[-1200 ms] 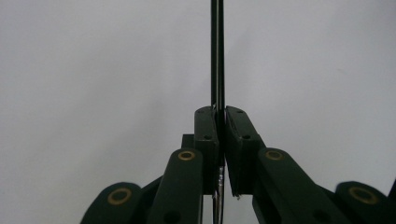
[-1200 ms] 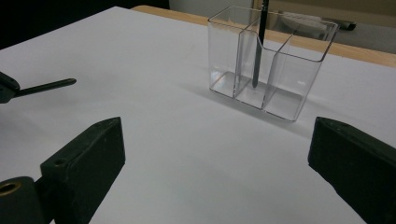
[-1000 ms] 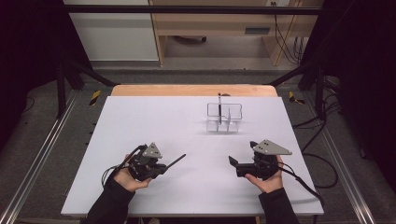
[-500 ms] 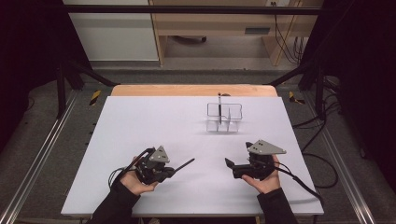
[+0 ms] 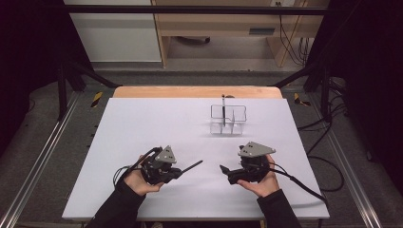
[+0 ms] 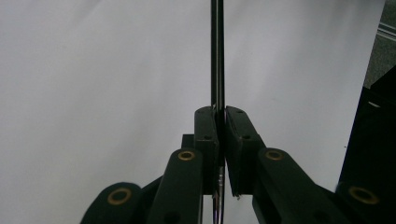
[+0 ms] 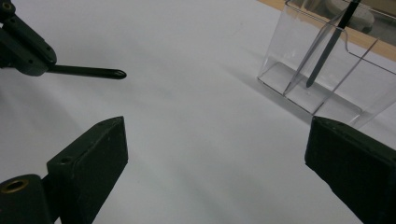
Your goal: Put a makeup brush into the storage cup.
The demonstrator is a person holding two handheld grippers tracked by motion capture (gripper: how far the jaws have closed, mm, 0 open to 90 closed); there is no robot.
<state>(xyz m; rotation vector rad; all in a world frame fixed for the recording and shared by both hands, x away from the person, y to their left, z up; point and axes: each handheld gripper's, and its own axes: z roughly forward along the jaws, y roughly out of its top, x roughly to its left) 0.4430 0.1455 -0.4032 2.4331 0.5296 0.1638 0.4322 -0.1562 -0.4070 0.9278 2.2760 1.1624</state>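
Observation:
My left gripper (image 5: 178, 172) is shut on a thin black pen (image 5: 192, 166), which sticks out to the right just above the white table (image 5: 142, 123). In the left gripper view the pen (image 6: 217, 51) runs straight up from between the closed jaws. My right gripper (image 5: 223, 170) stands open, facing left toward the pen's tip, with nothing between its jaws. The right gripper view has that pen tip (image 7: 100, 73) at upper left. A clear plastic holder (image 5: 228, 118) stands farther back with another black pen (image 5: 223, 108) upright in it; the holder (image 7: 327, 70) and its pen (image 7: 329, 44) show at upper right.
The white table ends at a wooden strip (image 5: 190, 91) at the back. Metal frame rails (image 5: 43, 156) run along both sides, and cables (image 5: 328, 166) lie on the floor at the right. A cable (image 5: 297, 180) trails from my right gripper.
Both grippers have drifted toward each other near the table's front. The left one moved right with the pen, and the right one edged left, so the gap between pen tip and right jaws has narrowed.

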